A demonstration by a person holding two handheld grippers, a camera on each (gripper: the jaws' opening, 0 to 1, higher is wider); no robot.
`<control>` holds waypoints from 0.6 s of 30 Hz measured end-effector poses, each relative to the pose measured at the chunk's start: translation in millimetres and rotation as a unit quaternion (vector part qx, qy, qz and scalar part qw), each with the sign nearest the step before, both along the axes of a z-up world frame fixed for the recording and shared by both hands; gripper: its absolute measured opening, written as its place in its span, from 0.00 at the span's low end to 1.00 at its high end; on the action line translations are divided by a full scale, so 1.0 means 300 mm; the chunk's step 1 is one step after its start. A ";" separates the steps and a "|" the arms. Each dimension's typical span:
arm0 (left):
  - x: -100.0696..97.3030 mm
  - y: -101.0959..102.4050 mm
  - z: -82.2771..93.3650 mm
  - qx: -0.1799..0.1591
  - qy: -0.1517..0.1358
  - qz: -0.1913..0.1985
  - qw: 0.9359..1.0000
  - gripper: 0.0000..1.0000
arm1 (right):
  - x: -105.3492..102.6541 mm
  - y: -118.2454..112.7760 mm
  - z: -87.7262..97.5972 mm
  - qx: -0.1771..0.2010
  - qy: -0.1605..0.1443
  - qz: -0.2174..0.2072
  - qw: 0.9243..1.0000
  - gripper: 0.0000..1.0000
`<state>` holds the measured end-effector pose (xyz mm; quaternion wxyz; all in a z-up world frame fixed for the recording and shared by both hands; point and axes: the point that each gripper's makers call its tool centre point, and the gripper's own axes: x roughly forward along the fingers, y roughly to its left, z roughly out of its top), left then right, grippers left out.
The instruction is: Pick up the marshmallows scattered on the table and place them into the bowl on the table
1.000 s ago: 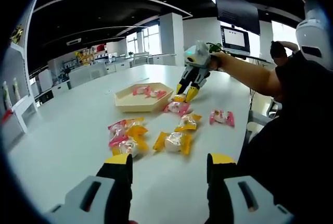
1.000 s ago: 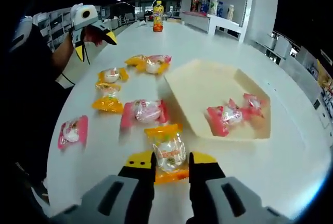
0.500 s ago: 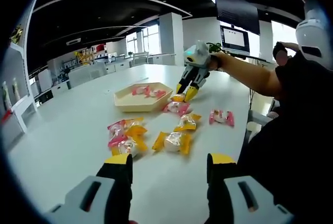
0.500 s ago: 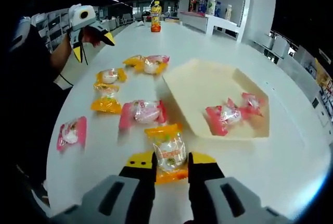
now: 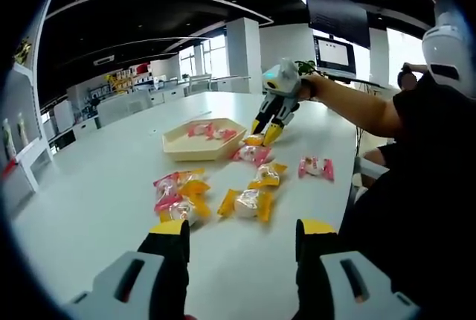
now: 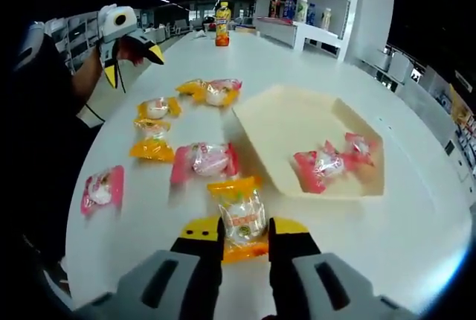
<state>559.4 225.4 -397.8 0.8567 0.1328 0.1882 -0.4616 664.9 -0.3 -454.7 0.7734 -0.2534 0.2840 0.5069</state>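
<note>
Bowl (image 6: 297,123) rim sits just beside right tool's (image 6: 245,232) clamped orange marshmallow (image 6: 240,216).

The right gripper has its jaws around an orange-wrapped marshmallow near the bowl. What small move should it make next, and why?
Probably lift the orange-wrapped marshmallow a little and carry it toward the bowl. The right gripper has its jaws closed against the wrapper's sides, while the packet seems to rest on the table. The bowl lies just ahead to the right, holding two pink packets.
</note>
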 end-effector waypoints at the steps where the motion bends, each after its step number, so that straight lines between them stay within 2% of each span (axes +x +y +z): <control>1: 0.000 0.000 0.000 0.000 0.000 0.000 1.000 0.57 | -0.001 -0.001 0.001 -0.001 0.000 0.000 1.000 0.23; 10: 0.006 0.002 0.007 0.001 -0.002 -0.001 1.000 0.57 | -0.027 -0.003 0.065 0.006 -0.019 0.010 1.000 0.23; 18: 0.001 -0.005 0.003 0.000 -0.001 -0.005 1.000 0.57 | -0.045 -0.003 0.065 0.015 -0.005 -0.003 1.000 0.23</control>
